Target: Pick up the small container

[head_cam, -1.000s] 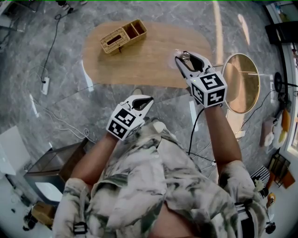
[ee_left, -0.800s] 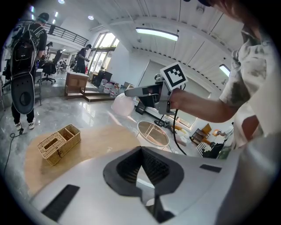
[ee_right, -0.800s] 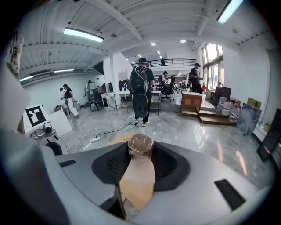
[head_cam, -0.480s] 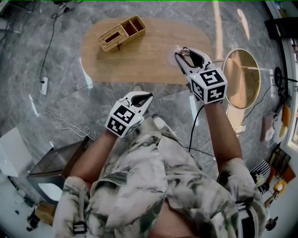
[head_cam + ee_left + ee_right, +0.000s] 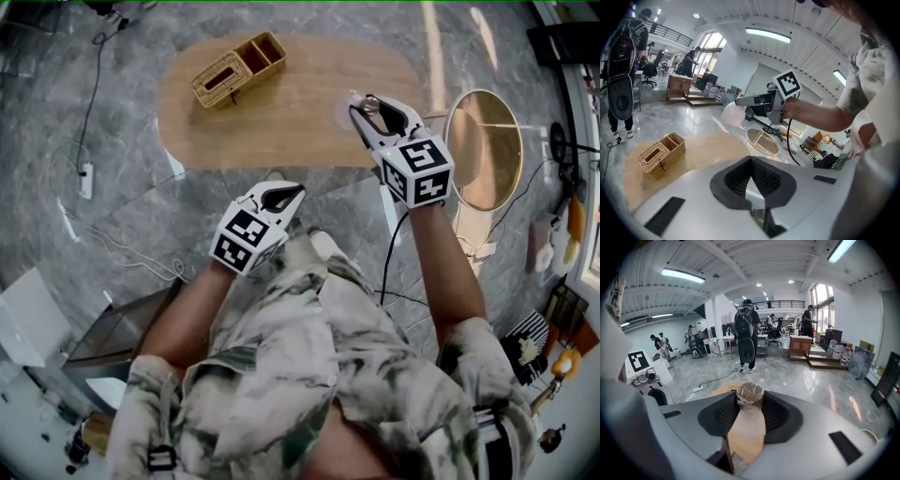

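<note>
small container: a clear cup with a brownish lid (image 5: 750,394). in the head view it sits at the upper right, over the right end of the wooden surface (image 5: 281,122).
right gripper: the right gripper (image 5: 367,109) has its jaws set moderately apart and closed on the small container, one pad on each side of it.
key relation: the container lies straight ahead of this gripper, in the gap by the jaw tips. in the right gripper view the lid is at the top and the clear body runs down the frame between the pads, so we take its long axis to cross the squeeze.
height: in the left gripper view the cup (image 5: 732,115) shows against the room behind, above the surface, so we judge it lifted clear.
left gripper: the left gripper (image 5: 281,195) is low in the middle of the head view, close to the body. its jaw tips meet and we see nothing between them.
nearer hand: the right one, as it has the cup. the left one is well apart from it.
other things: a wicker basket (image 5: 237,68) at the upper left of the surface, well apart from both grippers.
</note>
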